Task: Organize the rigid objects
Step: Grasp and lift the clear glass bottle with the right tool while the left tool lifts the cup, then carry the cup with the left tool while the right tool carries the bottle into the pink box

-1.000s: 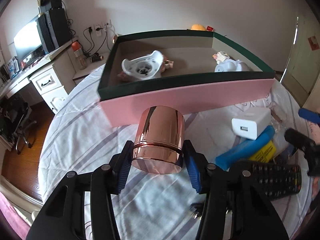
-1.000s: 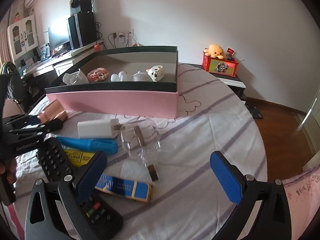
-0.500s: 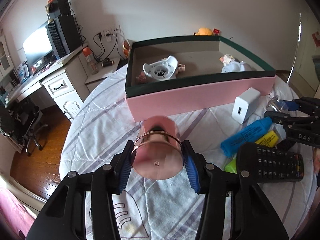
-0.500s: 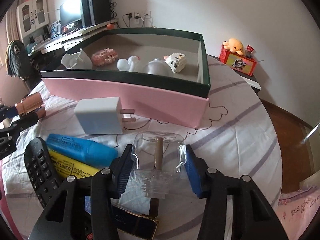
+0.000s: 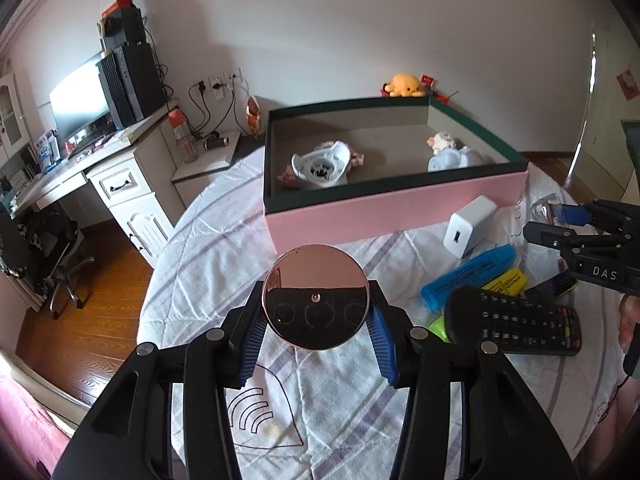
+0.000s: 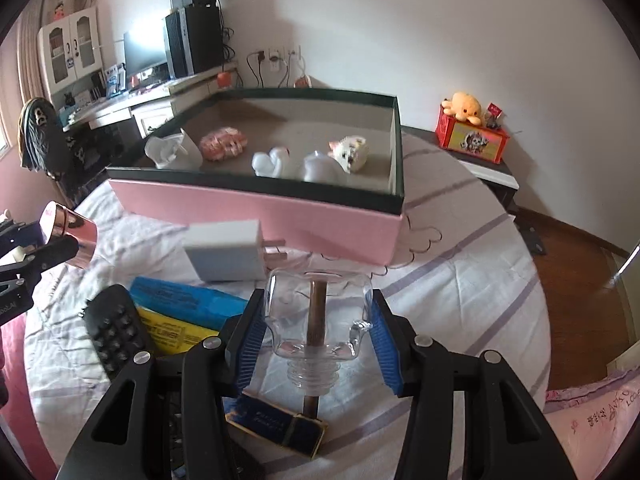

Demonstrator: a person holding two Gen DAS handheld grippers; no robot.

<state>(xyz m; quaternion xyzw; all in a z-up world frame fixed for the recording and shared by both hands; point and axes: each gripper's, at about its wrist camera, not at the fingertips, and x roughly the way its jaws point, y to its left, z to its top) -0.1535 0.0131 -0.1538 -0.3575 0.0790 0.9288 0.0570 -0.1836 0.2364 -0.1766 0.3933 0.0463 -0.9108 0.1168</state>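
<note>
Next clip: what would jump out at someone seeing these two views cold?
The rose-gold cylinder fills the left view's centre, clamped in the left gripper with its mirrored end facing the camera. The right gripper has just closed on a clear glass bottle above the bedspread. Behind both sits the pink box, with white and pink trinkets inside.

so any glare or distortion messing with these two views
Left wrist view: the rose-gold can mirrors the camera rig on its end face; the monitor is blown out; fisheye bows the pink box. Right wrist view: the glass bottle refracts the cloth behind it; corners vignette black.
</note>
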